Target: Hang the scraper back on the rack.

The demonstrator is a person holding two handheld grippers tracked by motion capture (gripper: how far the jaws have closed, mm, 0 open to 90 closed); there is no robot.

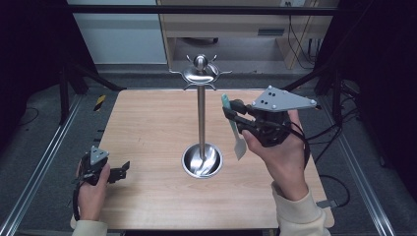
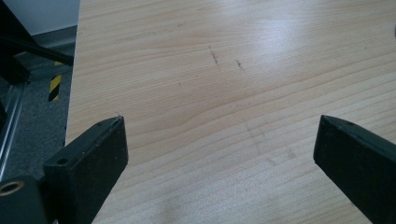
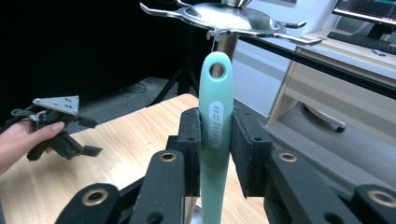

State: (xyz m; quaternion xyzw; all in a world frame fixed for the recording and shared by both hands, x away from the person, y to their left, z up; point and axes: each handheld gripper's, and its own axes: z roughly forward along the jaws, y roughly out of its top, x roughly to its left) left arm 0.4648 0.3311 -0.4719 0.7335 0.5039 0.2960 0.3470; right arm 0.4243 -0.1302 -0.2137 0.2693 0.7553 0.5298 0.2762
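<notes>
While the right gripper [image 3: 215, 140] had its fingers clamped on the upright mint-green silicone spatula [image 3: 215, 121], its hanging hole sat just below the steel rack's hooks [image 3: 229, 18], mid-desk; left gripper's [image 1: 105, 169] fingers stood apart.

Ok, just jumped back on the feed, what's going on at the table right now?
A person holds tongs in each hand. The right tongs are shut on a green-handled spatula, lifted upright with its hanging hole near the hooks of the metal stand at the table's middle. It is not hung yet. The left tongs sit open and empty, low over the wooden table.
</notes>
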